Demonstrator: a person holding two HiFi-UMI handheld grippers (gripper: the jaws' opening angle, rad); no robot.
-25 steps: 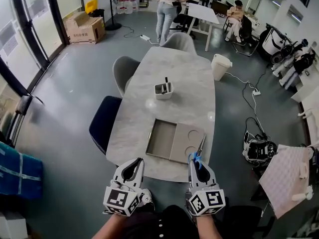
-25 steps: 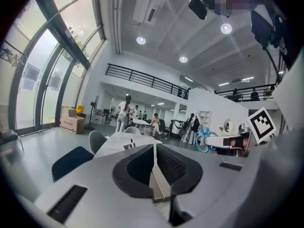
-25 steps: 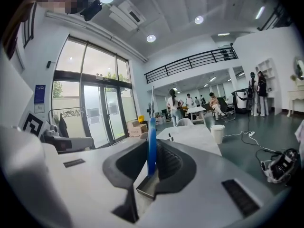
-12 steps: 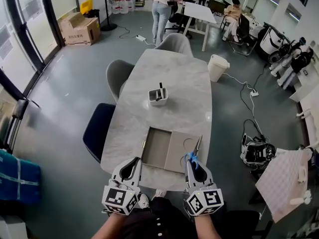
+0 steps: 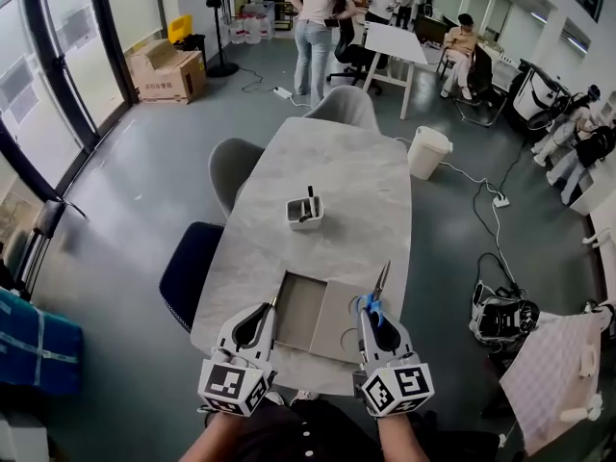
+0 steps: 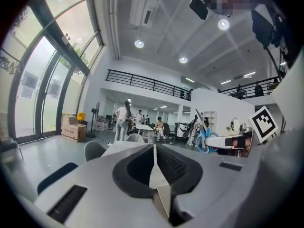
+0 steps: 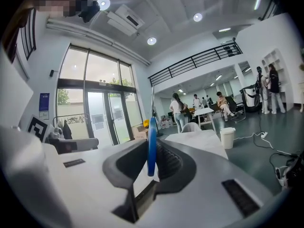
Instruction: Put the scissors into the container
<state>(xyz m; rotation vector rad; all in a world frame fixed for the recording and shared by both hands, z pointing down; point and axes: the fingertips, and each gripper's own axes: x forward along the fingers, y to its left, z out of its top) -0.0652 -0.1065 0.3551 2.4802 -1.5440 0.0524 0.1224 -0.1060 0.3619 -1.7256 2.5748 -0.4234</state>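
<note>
Nearest, above the near edge of the table (image 5: 337, 162): right gripper (image 7: 151, 152) clamped narrow on the blue handle of the scissors (image 5: 377, 287), handle pinched edge-on between the ridged pads, blades rising up and away. In the head view, blade tips overlapping the right edge of the grey tray (image 5: 303, 301). Scissors off the table, held in the air, not in the container.

To the left, level with it: left gripper (image 6: 154, 148), jaws pressed together, nothing between them, hovering near the tray's left near corner.

Just past both tools, flat on the pale marbled top: the tray, open recess on its left half, a panel with round cut-outs on its right.

Farther up the table, well apart from the scissors: white container (image 5: 300, 219), upright, with a dark tool (image 5: 311, 198) standing in it.

Along the table's left side: dark blue chair (image 5: 188, 268), then a grey chair (image 5: 234, 162).

Beyond, on the grey floor: white bin (image 5: 426, 150) to the right, cardboard boxes (image 5: 166, 65) by the windows to the left, and a standing person (image 5: 313, 22) at the far end.
</note>
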